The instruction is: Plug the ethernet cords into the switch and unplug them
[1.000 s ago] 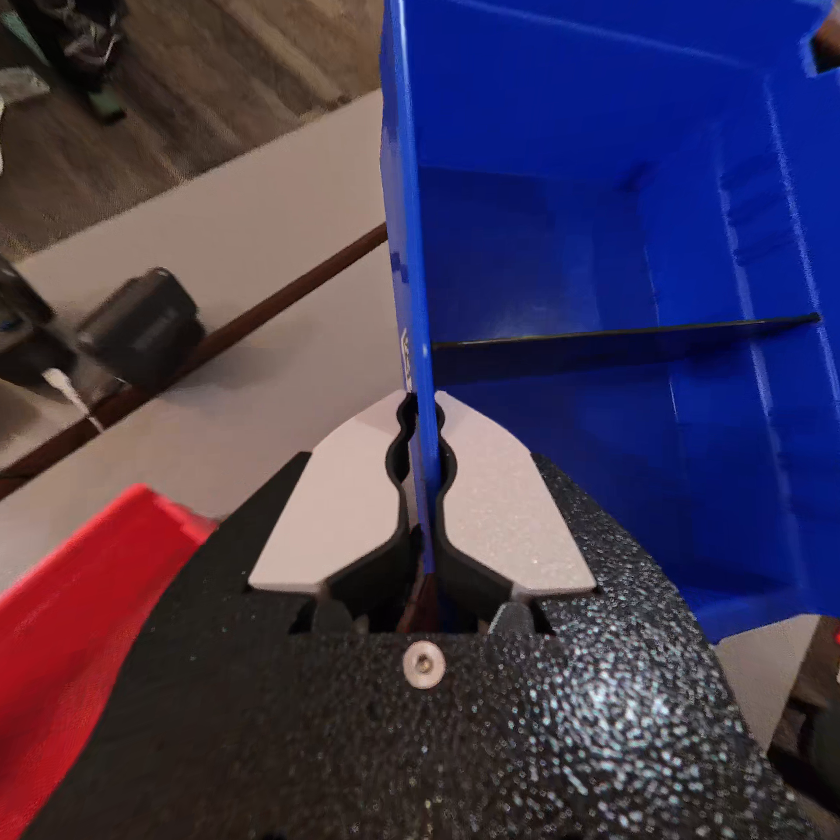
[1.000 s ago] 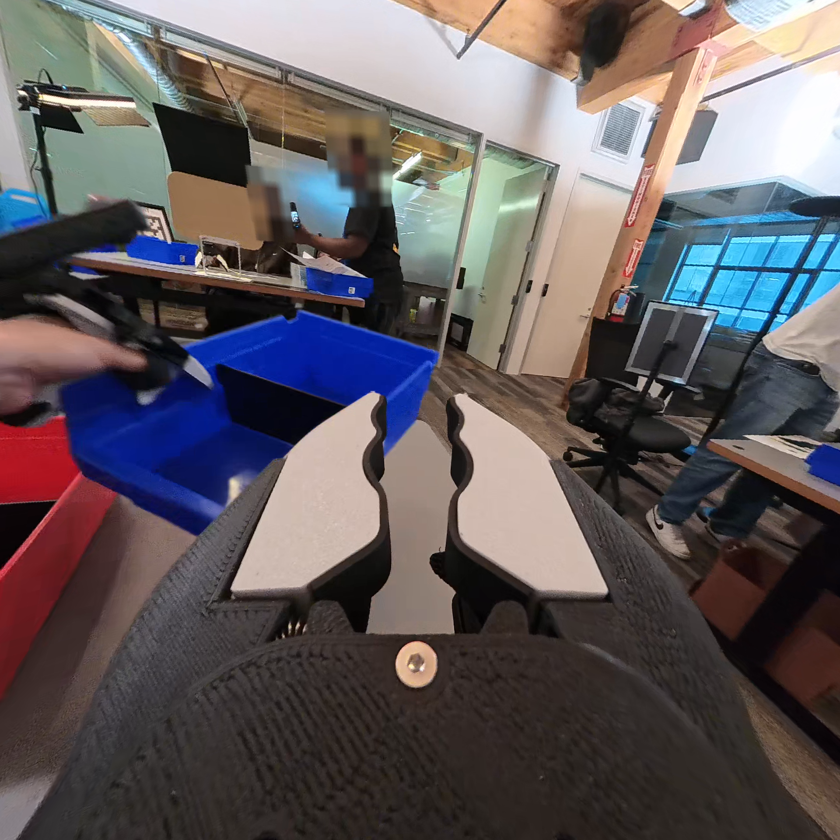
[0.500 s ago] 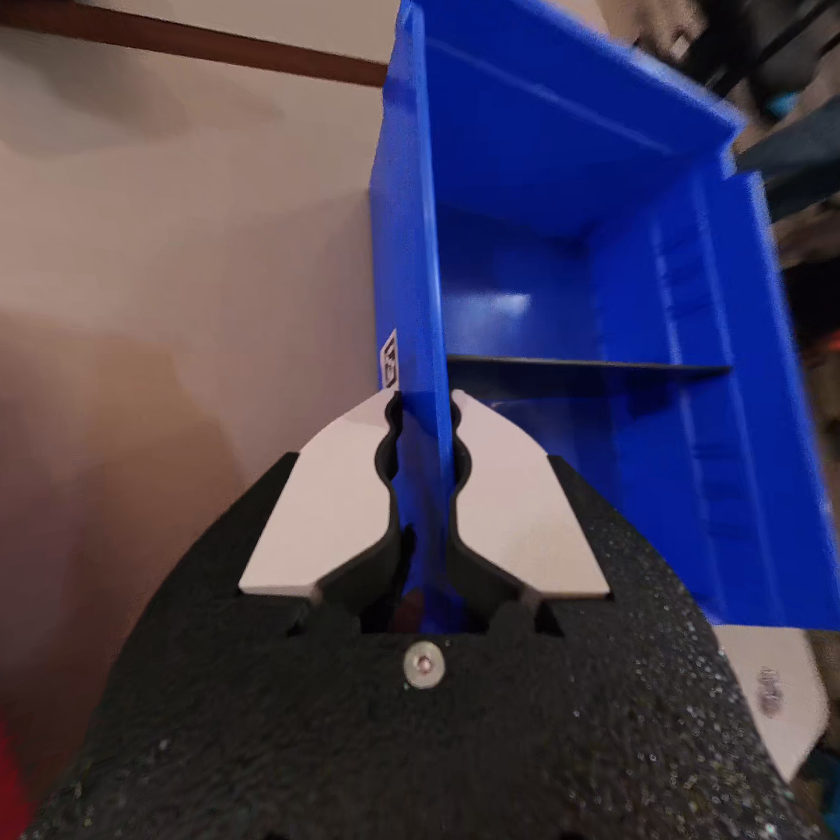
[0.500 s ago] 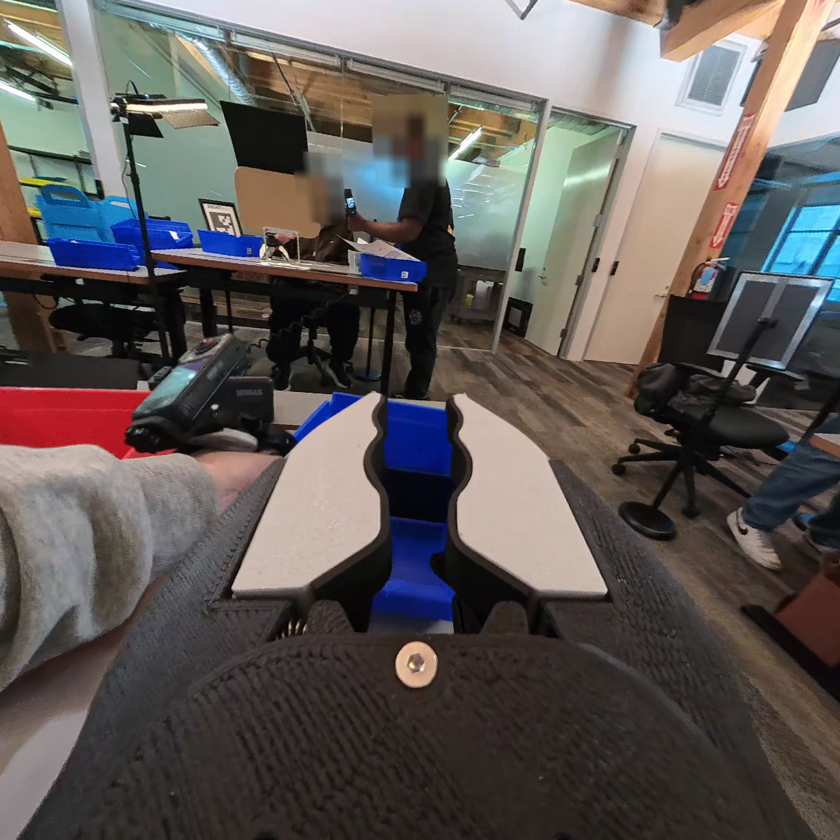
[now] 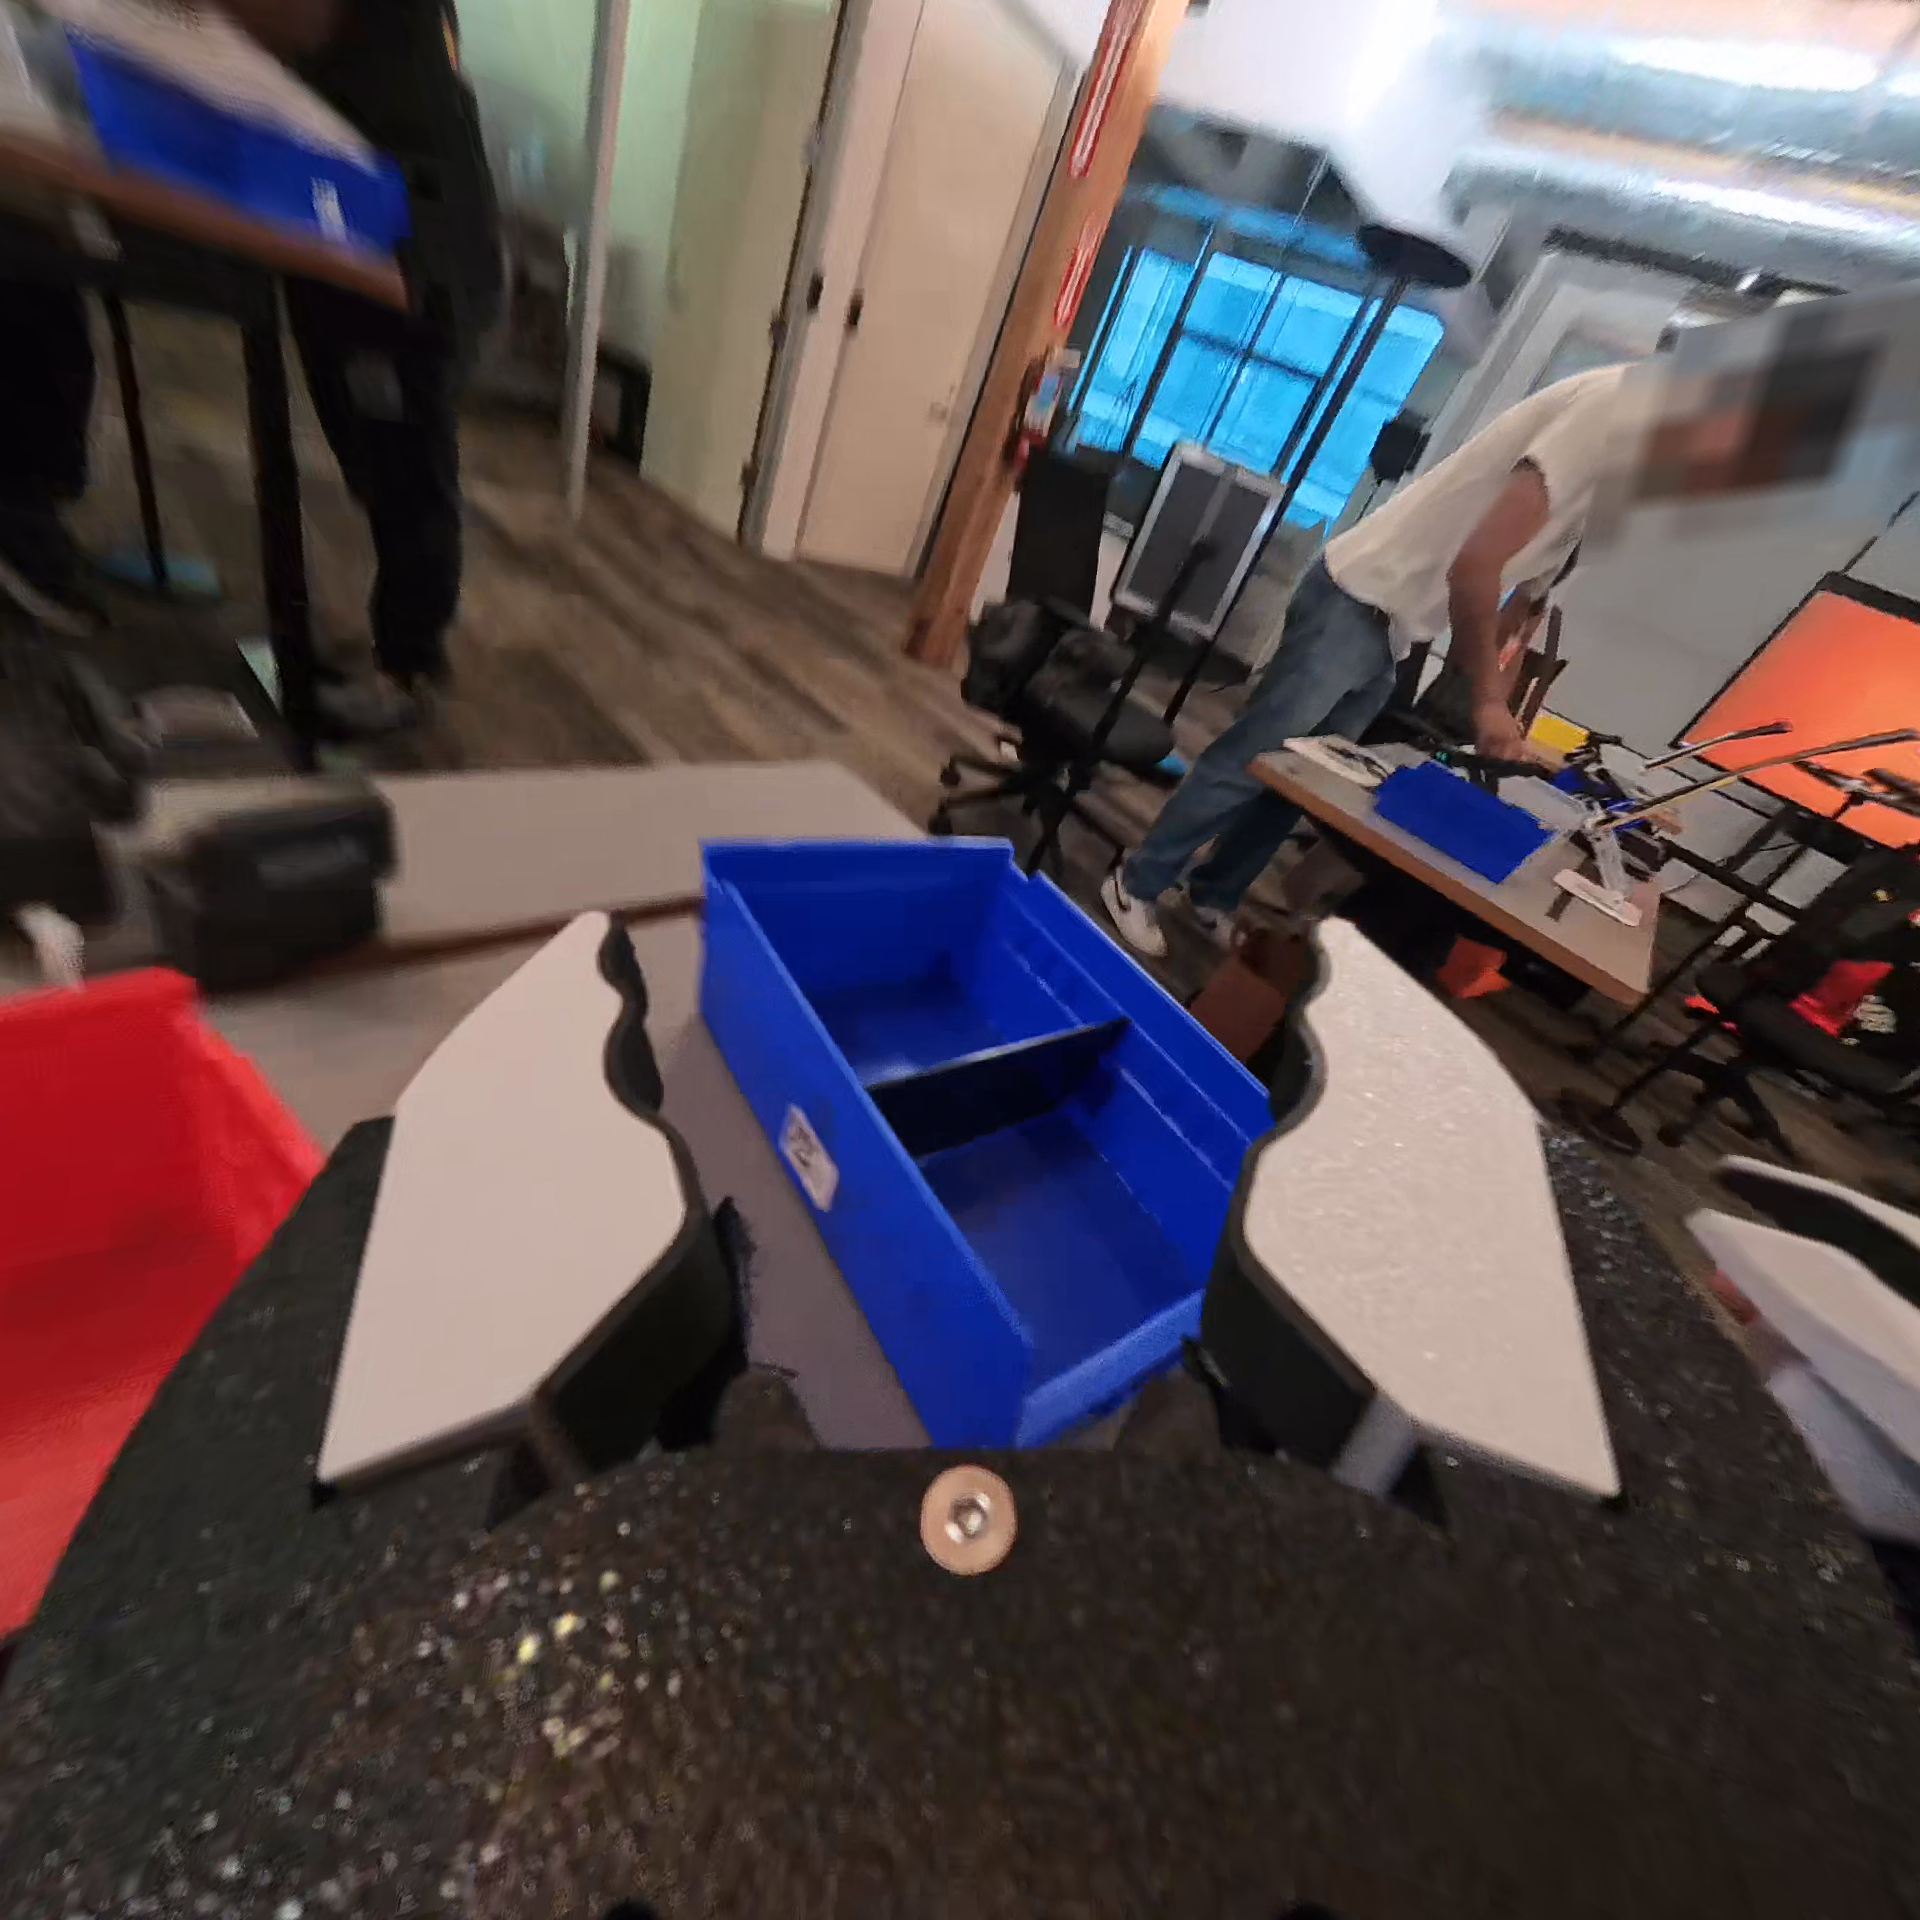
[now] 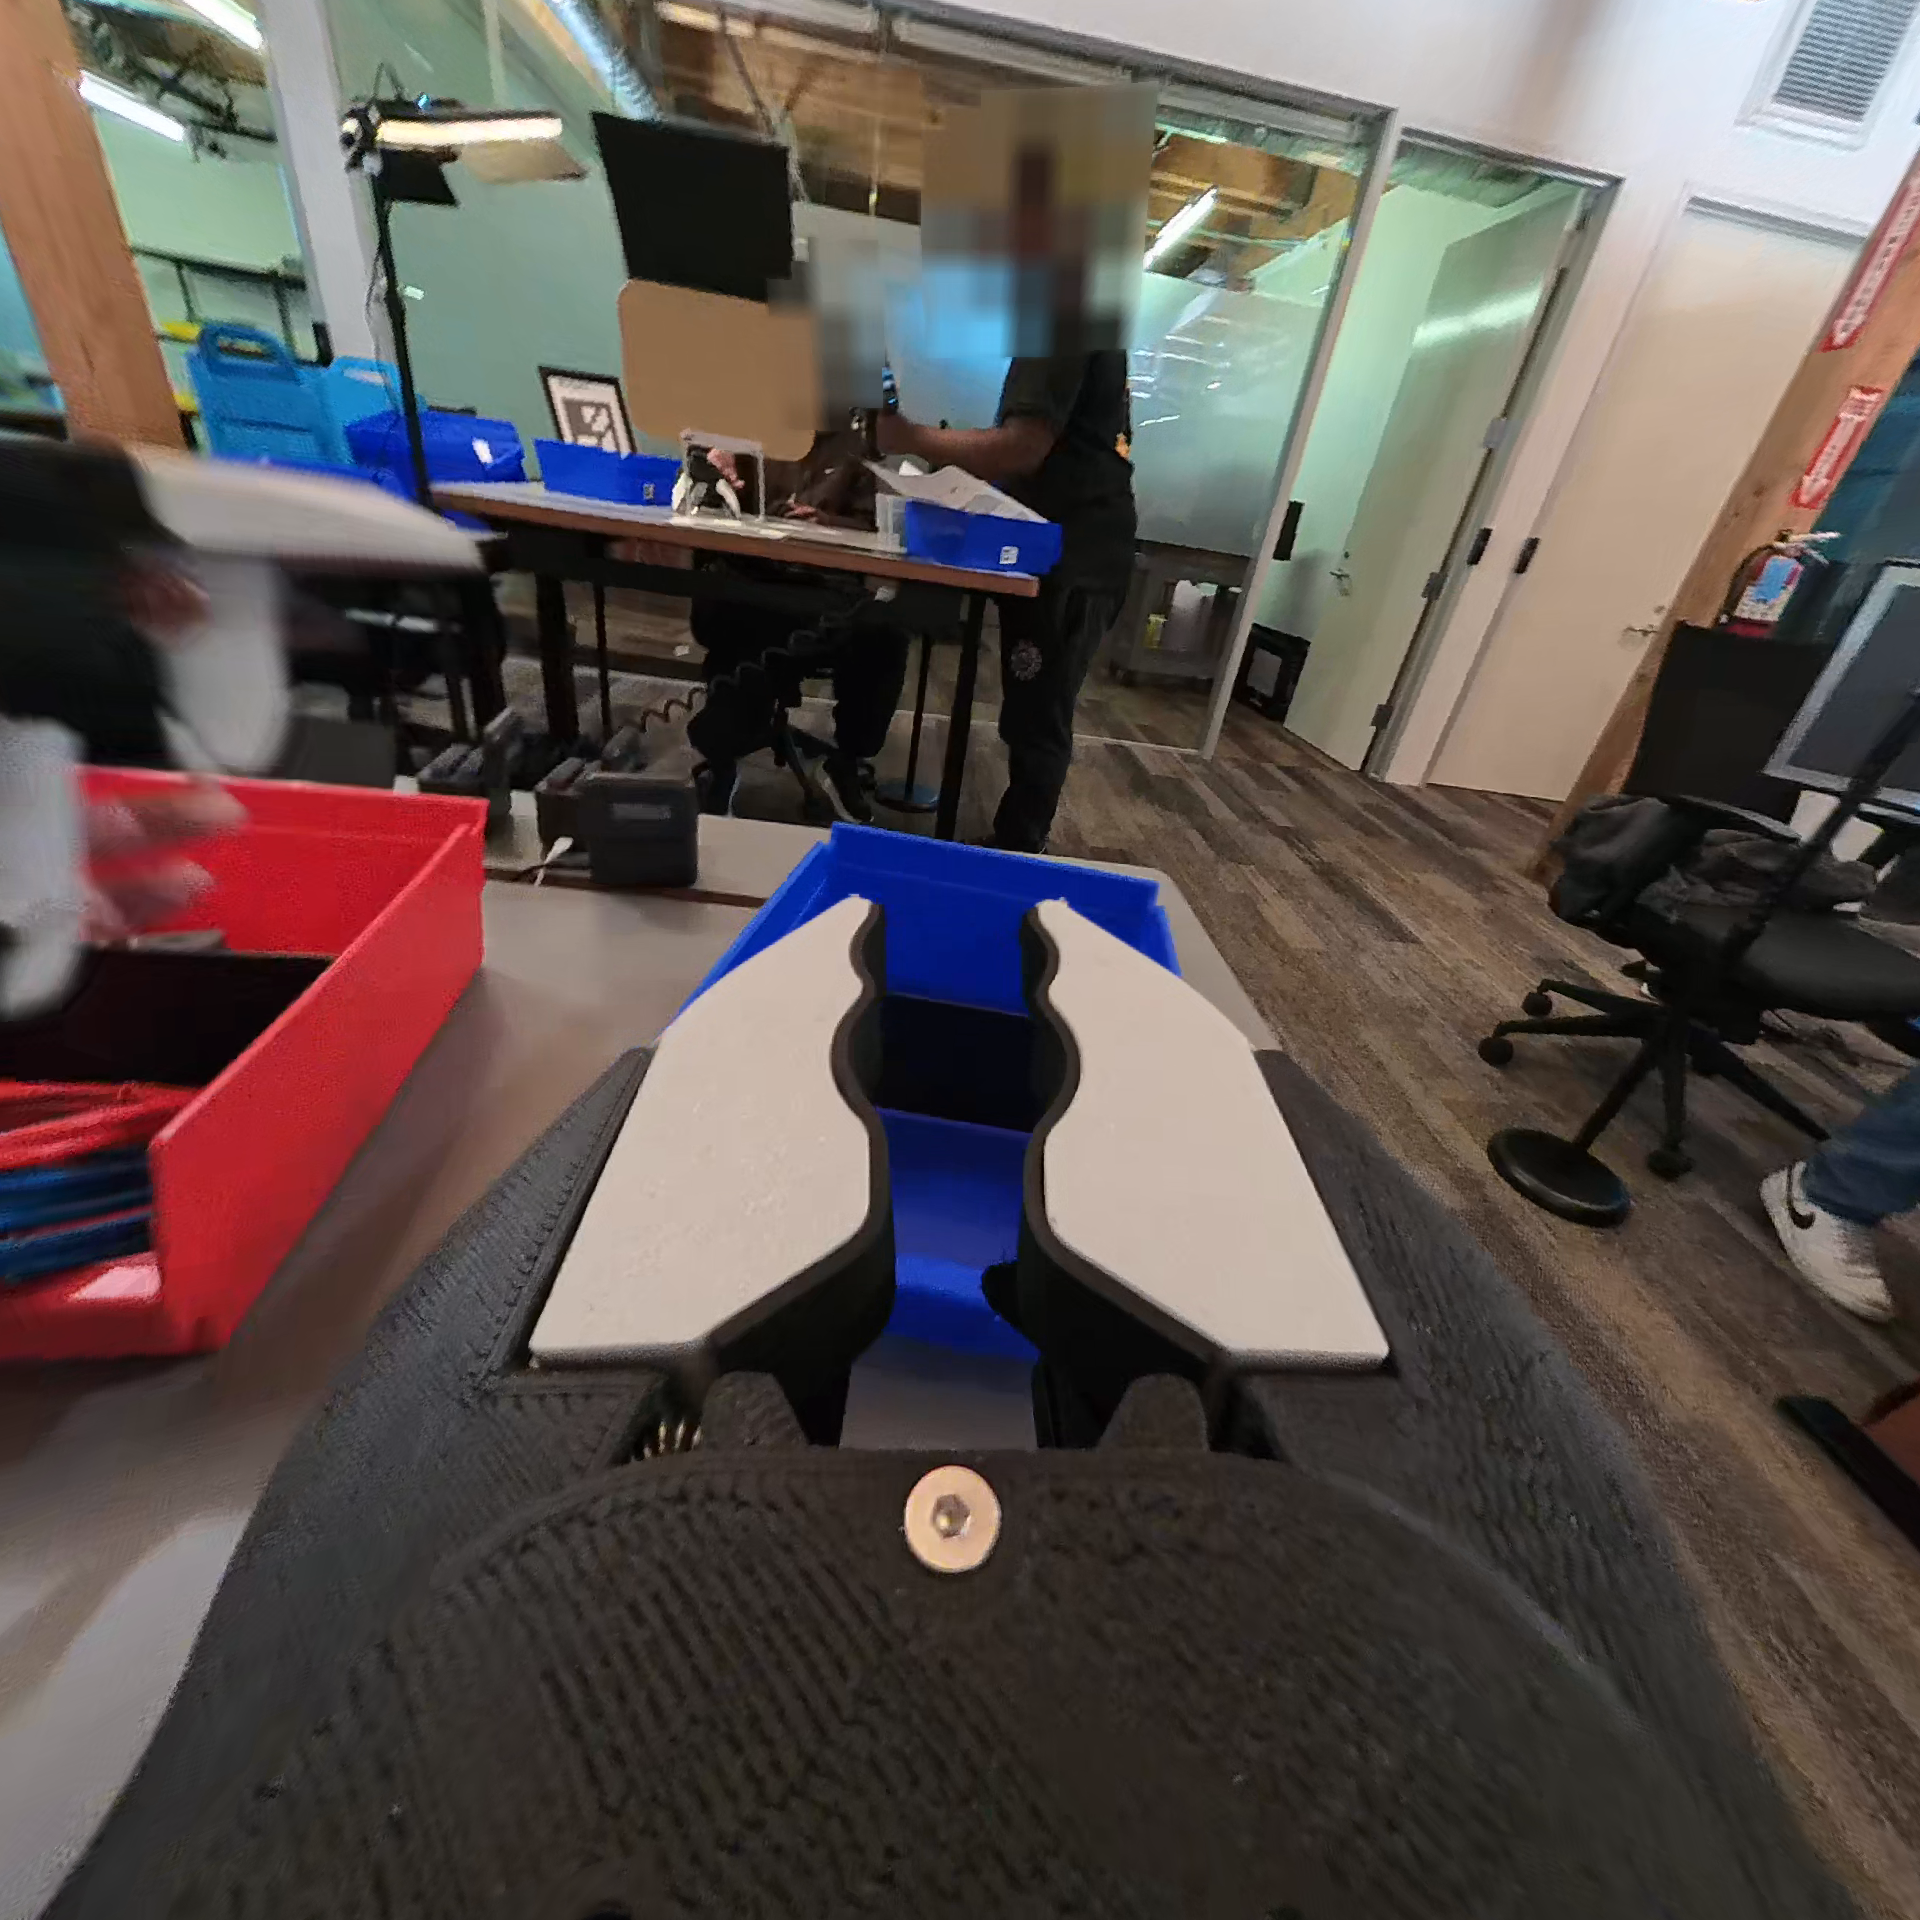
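Left gripper (image 5: 961, 1049) spread wide, empty, above the blue divided bin (image 5: 977, 1122) on the grey table (image 5: 623, 831); its side sticker (image 5: 808, 1153) is illegible. Right gripper (image 6: 954, 997) parted, empty. Red bin (image 6: 312, 997) at left.

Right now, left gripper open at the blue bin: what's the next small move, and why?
Probably draw the left gripper back and clear of the blue bin. Its fingers stand wide apart with nothing clamped. The bin sits flat on the table, and both compartments look empty. The right gripper is also open and points at the same bin, so I'd keep the two apart.
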Demonstrator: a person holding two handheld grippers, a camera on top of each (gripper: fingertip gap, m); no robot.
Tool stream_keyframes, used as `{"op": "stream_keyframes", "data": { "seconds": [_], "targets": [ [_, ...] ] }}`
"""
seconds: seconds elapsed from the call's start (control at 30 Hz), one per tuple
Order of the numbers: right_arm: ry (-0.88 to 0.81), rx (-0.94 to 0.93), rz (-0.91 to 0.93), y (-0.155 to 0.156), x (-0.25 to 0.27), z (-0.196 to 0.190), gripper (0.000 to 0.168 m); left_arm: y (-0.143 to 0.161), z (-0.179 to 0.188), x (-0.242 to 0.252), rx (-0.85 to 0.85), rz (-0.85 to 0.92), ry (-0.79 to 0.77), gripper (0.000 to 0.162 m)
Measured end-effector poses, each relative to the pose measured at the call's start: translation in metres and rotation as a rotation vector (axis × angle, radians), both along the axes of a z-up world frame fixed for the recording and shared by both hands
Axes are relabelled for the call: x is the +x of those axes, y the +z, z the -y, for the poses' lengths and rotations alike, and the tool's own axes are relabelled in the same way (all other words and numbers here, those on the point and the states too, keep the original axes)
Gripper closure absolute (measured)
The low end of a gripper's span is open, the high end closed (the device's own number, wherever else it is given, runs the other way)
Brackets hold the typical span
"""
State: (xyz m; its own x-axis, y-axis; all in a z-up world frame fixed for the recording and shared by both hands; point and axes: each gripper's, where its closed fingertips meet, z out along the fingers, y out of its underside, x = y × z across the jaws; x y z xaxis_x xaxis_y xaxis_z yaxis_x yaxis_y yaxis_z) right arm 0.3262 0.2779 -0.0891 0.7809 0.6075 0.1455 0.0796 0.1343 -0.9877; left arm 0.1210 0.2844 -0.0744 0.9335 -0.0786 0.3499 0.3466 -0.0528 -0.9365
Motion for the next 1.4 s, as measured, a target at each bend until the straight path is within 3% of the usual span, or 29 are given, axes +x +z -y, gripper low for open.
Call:
{"op": "stream_keyframes", "data": {
  "seconds": [0.07, 0.13, 0.37, 0.53, 0.73, 1.07, 1.23, 1.4],
  "targets": [
    [0.013, 0.013, 0.046, -0.007, -0.015, 0.004, 0.145, 0.019, 0.037, -0.034, 0.082, -0.136, 0.068, 0.053],
    [0.001, 0.051, 0.073, -0.01, -0.03, 0.007, 0.145, 0.014, 0.071, -0.074, 0.072, -0.286, 0.161, 0.054],
    [0.152, 0.108, 0.213, -0.041, -0.117, 0.04, 0.146, -0.034, 0.199, -0.215, -0.02, -0.394, 0.536, 0.051],
    [0.191, 0.091, 0.283, -0.063, -0.165, 0.056, 0.146, -0.083, 0.248, -0.281, -0.176, -0.442, 0.748, 0.053],
    [0.239, -0.096, 0.347, -0.096, -0.197, 0.062, 0.145, -0.119, 0.247, -0.318, -0.248, -0.348, 0.771, 0.059],
    [0.291, -0.159, 0.227, -0.097, -0.22, 0.059, 0.144, -0.144, 0.233, -0.327, -0.302, -0.387, 0.744, 0.061],
    [0.371, -0.288, 0.146, -0.09, -0.234, 0.049, 0.142, -0.142, 0.221, -0.318, -0.291, -0.378, 0.66, 0.079],
    [0.531, -0.486, 0.278, -0.115, -0.249, 0.061, 0.132, -0.132, 0.216, -0.314, -0.22, -0.469, 0.62, 0.084]
  ]
}}
